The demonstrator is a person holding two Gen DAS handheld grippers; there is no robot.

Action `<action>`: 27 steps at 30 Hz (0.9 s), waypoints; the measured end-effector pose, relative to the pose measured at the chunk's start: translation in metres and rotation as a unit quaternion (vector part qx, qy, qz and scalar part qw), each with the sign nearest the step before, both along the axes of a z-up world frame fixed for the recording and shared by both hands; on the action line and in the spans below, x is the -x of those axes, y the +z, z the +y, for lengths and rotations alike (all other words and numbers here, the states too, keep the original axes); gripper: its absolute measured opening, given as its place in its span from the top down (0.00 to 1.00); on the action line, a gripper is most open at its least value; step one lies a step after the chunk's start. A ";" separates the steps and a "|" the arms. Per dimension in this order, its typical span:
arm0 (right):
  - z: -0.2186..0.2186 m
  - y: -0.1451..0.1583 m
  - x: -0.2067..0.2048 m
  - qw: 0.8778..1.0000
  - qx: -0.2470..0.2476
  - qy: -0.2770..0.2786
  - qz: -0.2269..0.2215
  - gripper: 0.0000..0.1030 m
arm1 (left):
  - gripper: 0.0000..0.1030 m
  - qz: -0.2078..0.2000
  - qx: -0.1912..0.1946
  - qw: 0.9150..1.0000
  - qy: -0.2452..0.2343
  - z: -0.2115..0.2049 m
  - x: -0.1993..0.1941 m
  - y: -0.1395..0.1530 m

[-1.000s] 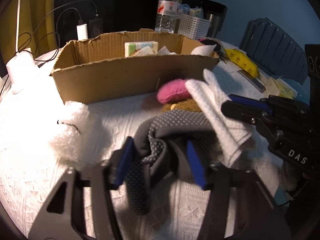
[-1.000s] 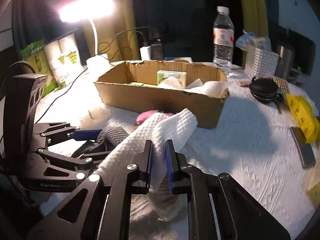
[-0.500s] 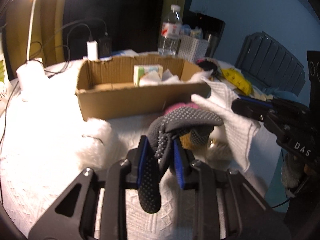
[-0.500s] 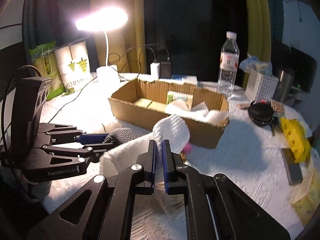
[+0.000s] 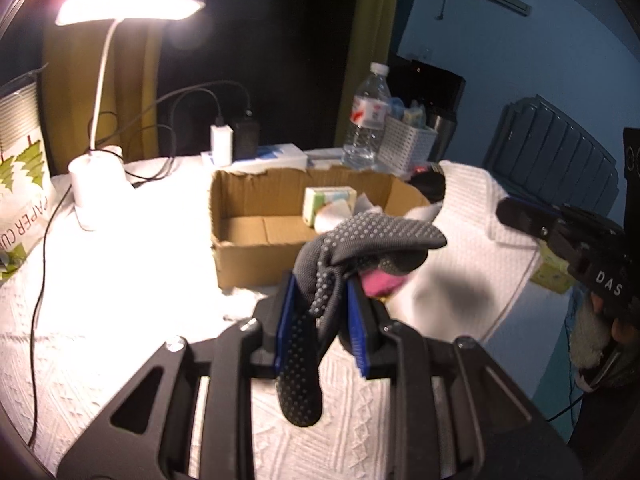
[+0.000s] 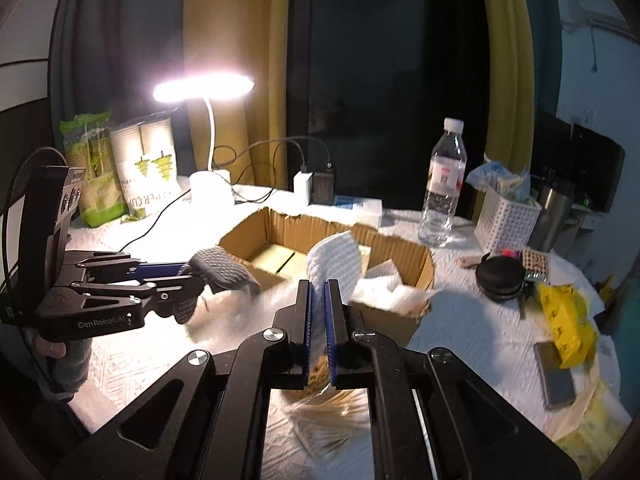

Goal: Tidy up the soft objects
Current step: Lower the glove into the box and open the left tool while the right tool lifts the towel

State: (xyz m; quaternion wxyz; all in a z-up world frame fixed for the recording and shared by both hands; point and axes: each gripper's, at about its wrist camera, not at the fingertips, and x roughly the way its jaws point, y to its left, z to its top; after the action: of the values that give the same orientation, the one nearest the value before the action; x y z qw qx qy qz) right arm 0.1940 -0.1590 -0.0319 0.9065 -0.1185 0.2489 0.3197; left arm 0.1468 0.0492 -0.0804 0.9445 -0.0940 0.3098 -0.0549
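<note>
My left gripper (image 5: pixel 320 312) is shut on a grey dotted glove (image 5: pixel 360 240), lifted above the white tablecloth; the glove's fingers droop forward and one end hangs below the pads. In the right wrist view the same left gripper (image 6: pixel 188 274) holds the glove (image 6: pixel 220 268) at the left. My right gripper (image 6: pixel 319 312) is shut on a white waffle cloth (image 6: pixel 334 258), which stands up above the pads. That cloth (image 5: pixel 480 248) hangs at the right in the left wrist view. A pink soft thing (image 5: pixel 380 284) shows behind the glove. An open cardboard box (image 5: pixel 256 252) stands beyond both grippers.
The box (image 6: pixel 400 316) holds a small carton (image 5: pixel 328 200) and white tissue. A lit desk lamp (image 6: pixel 208 128), chargers with cables, a water bottle (image 6: pixel 442 188), a white basket (image 6: pixel 506 220), a black round case (image 6: pixel 500 276), a yellow bag (image 6: pixel 564 316) and a phone (image 6: pixel 554 372) crowd the table.
Both grippers have risen off the table. The left one closed on the grey glove and lifted it; the right one carried the white cloth up with it.
</note>
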 end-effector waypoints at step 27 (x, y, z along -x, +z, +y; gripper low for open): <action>0.051 0.057 -0.047 0.995 -0.007 0.045 -0.088 0.93 | 0.75 -0.059 -0.023 0.997 0.036 0.043 -0.041 0.038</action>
State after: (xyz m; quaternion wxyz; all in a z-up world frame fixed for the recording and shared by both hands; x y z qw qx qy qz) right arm 0.2406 -0.1085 0.0250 0.9103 -0.1512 0.1599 0.3506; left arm 0.1879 0.0925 -0.0421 0.9645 -0.0800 0.2510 -0.0197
